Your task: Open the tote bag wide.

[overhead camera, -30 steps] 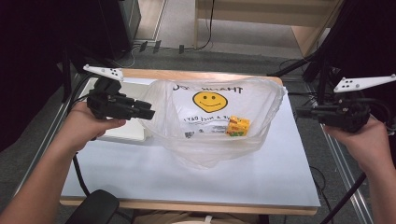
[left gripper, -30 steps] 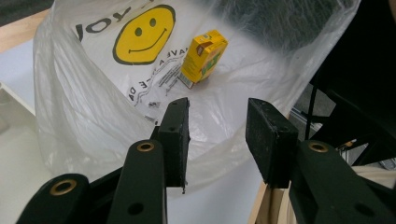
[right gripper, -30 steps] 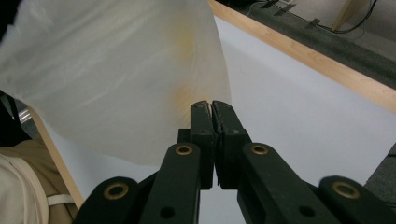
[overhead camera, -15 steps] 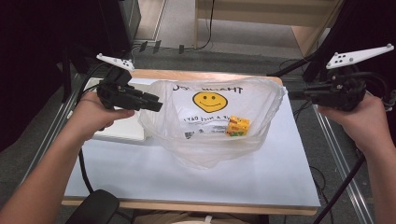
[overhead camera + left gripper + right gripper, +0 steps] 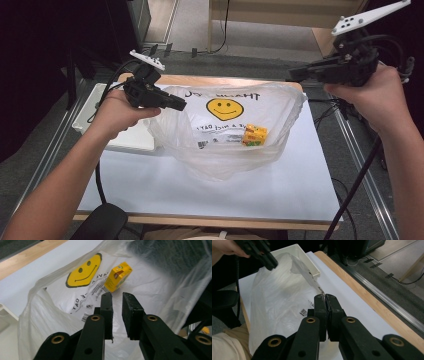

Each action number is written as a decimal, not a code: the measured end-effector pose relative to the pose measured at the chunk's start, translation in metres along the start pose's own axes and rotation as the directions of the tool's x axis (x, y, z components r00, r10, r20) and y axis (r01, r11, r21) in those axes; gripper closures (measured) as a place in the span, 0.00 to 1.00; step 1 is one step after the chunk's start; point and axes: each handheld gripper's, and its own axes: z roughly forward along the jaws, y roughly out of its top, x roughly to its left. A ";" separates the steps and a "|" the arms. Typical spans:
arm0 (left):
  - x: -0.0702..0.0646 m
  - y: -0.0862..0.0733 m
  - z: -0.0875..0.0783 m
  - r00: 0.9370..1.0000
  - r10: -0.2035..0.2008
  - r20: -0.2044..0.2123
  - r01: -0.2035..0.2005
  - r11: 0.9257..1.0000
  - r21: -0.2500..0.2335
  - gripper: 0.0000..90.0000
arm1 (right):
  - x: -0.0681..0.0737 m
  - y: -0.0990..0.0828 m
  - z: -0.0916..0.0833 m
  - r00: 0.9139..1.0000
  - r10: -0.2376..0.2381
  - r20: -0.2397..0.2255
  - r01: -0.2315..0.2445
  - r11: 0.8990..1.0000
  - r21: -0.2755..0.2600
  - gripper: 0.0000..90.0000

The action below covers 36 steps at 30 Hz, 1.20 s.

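right gripper higher, jaws pinching bag

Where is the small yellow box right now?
In the high view, the yellow box lies inside the clear plastic bag at mid-table, just right of and below its smiley face print.

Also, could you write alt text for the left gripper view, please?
The left gripper, whose jaws have just been closing to a narrow gap with nothing between them, points into an open clear bag with a smiley; a yellow box lies inside.
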 end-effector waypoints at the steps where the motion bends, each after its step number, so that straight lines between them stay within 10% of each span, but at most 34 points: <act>1: 0.001 0.001 0.002 1.000 -0.003 -0.005 0.003 1.000 0.001 0.89 | 0.000 0.000 0.000 1.000 0.000 0.000 0.000 1.000 0.000 0.99; 20: 0.003 0.017 0.025 1.000 -0.014 -0.006 0.014 1.000 -0.001 0.92 | 0.043 0.033 0.077 0.991 -0.083 -0.107 0.096 0.988 0.122 1.00; 36: -0.003 0.020 0.062 0.998 0.020 -0.063 -0.017 0.999 0.048 0.92 | 0.022 -0.018 0.116 0.999 -0.031 -0.033 0.039 0.961 0.273 0.99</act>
